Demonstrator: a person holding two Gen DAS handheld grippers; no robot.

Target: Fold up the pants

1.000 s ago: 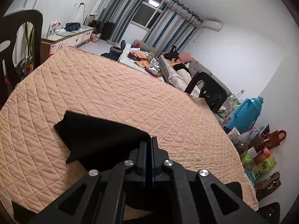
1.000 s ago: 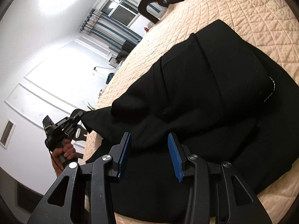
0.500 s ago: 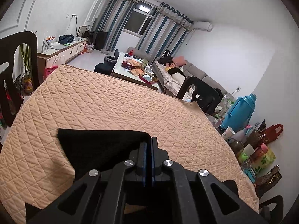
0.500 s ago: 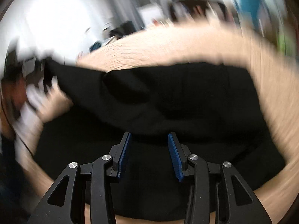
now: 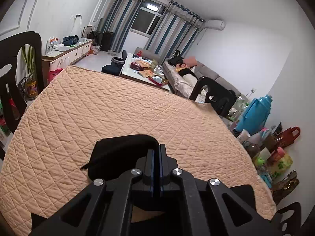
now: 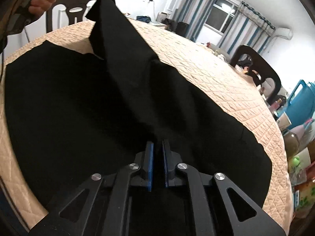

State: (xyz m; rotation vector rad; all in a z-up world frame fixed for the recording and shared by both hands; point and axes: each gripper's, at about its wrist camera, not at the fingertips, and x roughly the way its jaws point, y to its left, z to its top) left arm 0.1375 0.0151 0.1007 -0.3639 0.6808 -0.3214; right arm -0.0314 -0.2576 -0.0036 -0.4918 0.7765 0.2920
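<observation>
Looking past my left gripper, I see its jaws pressed together on a fold of the black pants, lifted above the quilted table cover. My right gripper is closing, with black cloth running into the narrow gap; I cannot tell whether the pads grip it yet. The pants sprawl over the near half of the table. Dark chairs ring the table, and a blue thermos stands among clutter at its right edge.
</observation>
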